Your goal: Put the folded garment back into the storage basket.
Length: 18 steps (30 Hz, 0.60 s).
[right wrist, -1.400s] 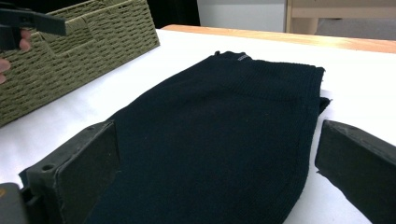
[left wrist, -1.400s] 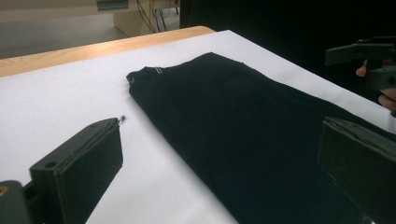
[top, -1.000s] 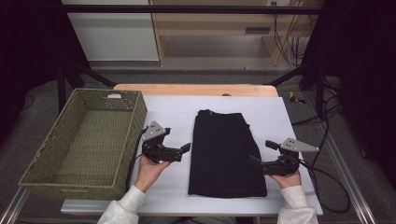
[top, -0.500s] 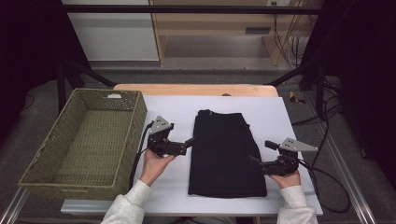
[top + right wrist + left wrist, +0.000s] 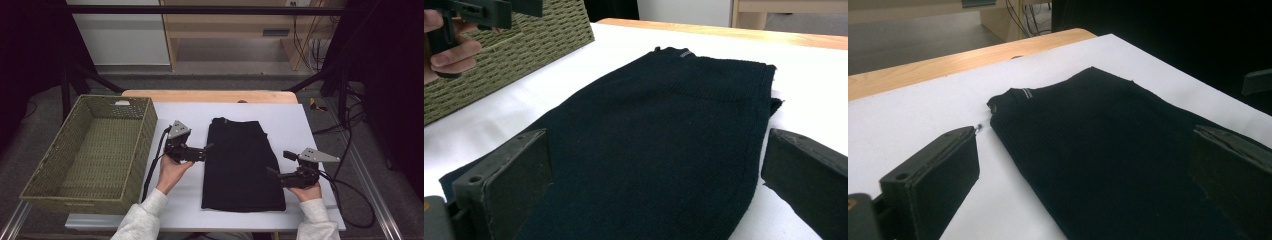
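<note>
Item one, woven green basket (image 5: 90,150): rectangular, standing on the left part of the worktop (image 5: 300,125), well to the left of the black garment (image 5: 242,162); a small pale object lies against its far inside wall, too small to identify. Item two, left tongs (image 5: 205,148): held in the person's left hand (image 5: 172,170), placed between the basket and the garment, tips at the garment's left edge; in the left gripper view the two black jaws stand wide apart with nothing between them, one over bare white worktop (image 5: 908,110), the other over the dark cloth (image 5: 1108,150); a black cable trails from the tongs back along the basket's side. Item three, black garment: folded into a long flat rectangle, lying on the white surface at the middle of the worktop, its narrow collar end with a small grey label toward the far wooden edge; fine knit texture visible in the right gripper view (image 5: 664,135). Item four, right tongs (image 5: 276,166): held in the right hand (image 5: 306,192), at the garment's near right edge, grey three-cornered plate on top; jaws spread wide and empty, framing the cloth. The left tongs (image 5: 479,12) and basket (image 5: 524,50) also appear beyond the garment in that view.
</note>
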Tool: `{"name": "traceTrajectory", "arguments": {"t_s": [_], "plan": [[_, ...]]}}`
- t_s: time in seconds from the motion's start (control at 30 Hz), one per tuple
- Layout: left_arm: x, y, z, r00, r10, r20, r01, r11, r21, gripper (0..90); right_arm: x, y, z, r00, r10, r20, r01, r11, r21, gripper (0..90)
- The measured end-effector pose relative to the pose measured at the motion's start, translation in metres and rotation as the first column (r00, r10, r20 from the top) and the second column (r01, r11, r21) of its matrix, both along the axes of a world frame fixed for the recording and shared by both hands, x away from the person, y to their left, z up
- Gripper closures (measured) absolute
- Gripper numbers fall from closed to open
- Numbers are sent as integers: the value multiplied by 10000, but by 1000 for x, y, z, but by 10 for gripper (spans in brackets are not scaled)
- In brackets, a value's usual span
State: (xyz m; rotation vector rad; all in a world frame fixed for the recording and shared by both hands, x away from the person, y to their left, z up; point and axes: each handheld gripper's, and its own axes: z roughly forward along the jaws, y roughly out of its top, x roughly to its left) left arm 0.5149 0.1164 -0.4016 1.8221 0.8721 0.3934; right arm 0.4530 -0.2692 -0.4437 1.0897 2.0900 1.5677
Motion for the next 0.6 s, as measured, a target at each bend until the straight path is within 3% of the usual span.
{"name": "traceTrajectory", "arguments": {"t_s": [0.27,0.6], "plan": [[12,-8,2,9999,126,7,-126,9996,237,1,0,1,0,10000,5,-28,-5,10000,-32,3],[27,-17,-3,9995,195,-260,-185,9991,385,2,0,1,0,10000,7,-29,-8,10000,-38,3]]}}
